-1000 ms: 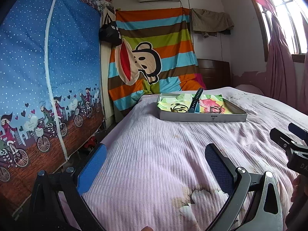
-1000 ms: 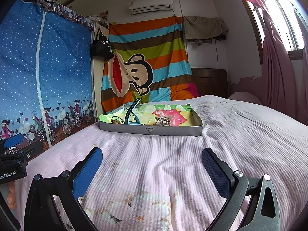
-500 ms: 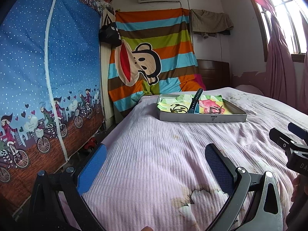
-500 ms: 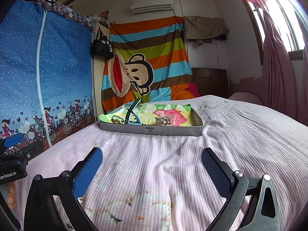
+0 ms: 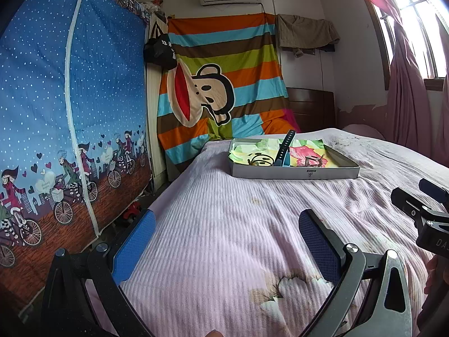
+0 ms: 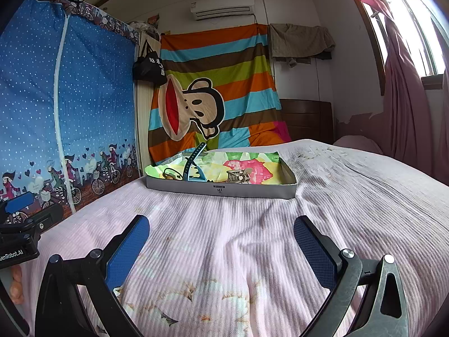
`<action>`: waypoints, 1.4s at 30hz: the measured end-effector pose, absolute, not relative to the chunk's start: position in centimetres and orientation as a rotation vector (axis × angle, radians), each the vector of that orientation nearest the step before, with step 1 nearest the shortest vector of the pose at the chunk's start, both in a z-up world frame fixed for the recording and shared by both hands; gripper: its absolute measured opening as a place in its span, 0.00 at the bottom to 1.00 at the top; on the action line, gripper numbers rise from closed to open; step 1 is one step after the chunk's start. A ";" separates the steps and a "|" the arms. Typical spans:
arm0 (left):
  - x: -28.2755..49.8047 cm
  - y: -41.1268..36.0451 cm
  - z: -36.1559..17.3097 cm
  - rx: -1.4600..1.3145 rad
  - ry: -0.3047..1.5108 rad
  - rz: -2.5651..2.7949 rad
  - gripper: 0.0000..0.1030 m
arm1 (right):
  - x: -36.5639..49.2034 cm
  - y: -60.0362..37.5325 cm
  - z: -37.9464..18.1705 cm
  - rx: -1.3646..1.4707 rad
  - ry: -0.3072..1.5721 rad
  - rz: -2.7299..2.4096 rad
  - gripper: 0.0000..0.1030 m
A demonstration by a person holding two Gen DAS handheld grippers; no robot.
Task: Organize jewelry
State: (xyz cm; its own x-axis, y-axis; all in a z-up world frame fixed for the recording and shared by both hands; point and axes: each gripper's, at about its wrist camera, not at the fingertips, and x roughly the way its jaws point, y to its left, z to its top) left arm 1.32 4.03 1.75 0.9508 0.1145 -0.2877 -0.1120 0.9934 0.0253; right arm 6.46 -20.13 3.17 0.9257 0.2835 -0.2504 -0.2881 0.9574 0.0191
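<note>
1. Pink ribbed bedspread (image 5: 224,224) fills both views, and on it, toward the far end of the bed, sits a shallow grey cardboard tray (image 6: 221,189) lined with bright crumpled paper.
2. Jewelry's in that tray: a dark blue watch strap (image 5: 284,147) stands propped up over the rim, a ring-shaped piece (image 6: 169,173) lies left of it, a small brown clip-like item (image 6: 238,175) to the right. Whether they're already sorted or waiting to be, this view fits either.
3. Left gripper (image 5: 224,241) hangs low over the bedspread, jaws released and wide, nothing between them.
4. Right gripper (image 6: 221,244) does the same beside it, jaws spread and bare, lined up on the tray, well short of it.
5. Around the room: a striped cartoon-monkey cloth (image 5: 219,90) on the back wall, a blue fabric wardrobe (image 5: 70,98) on the left, a pink curtain (image 6: 407,98) by the window.
</note>
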 end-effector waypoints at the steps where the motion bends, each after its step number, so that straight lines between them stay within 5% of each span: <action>1: 1.3 4.0 1.7 0.009 0.294 0.116 0.97 | 6.4 -20.1 3.2 -0.018 0.254 0.293 1.00; 42: 1.3 4.2 1.7 0.021 0.287 0.115 0.97 | 6.4 -20.0 3.2 -0.024 0.253 0.294 1.00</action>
